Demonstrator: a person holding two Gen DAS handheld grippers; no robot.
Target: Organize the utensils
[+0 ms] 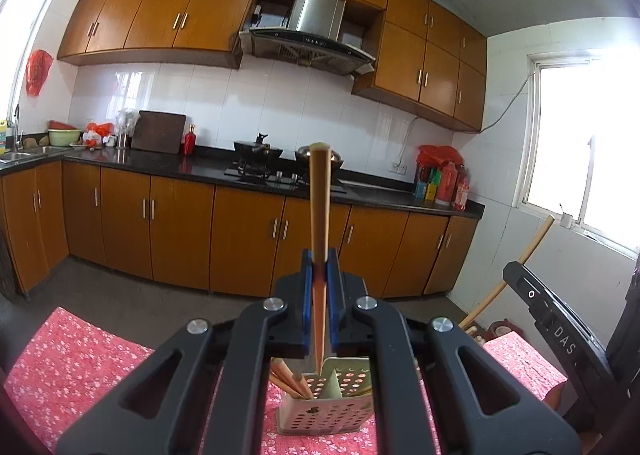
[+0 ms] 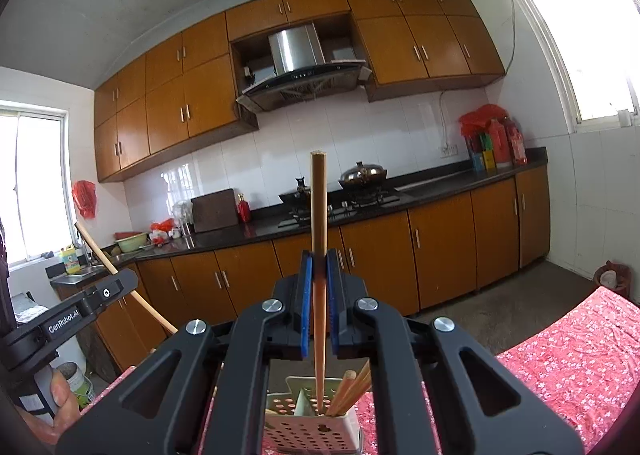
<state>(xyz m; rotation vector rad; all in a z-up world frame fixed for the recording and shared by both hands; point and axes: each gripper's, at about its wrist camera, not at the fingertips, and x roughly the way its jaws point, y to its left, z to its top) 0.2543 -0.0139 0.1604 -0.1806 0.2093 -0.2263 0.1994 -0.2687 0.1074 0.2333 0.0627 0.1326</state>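
Nearest the lens in each wrist view, a hand-held gripper pinches one chopstick between its blue pads: the left hand-held gripper (image 1: 319, 267) holds the left chopstick (image 1: 319, 207) upright, and the right hand-held gripper (image 2: 319, 261) holds the right chopstick (image 2: 318, 215) the same way, jaws narrowed onto the wood. Just below, the perforated utensil holder (image 1: 320, 413) stands on the desk (image 1: 80, 355) under a red flowered cloth, apparently near its far edge; the left chopstick's tip hangs just over the holder's divider, while the right one already dips into a compartment beside the chopsticks already inside (image 2: 352, 391). The risk, as I judge it, is the left tip landing on the divider or rim instead of an opening, so that it skids out or tips the light holder; releasing too high could let a stick bounce out, and both grippers crowding one holder could collide. Farther off are the floor, then the kitchen counter (image 1: 208, 171) with the stove (image 1: 260, 171).
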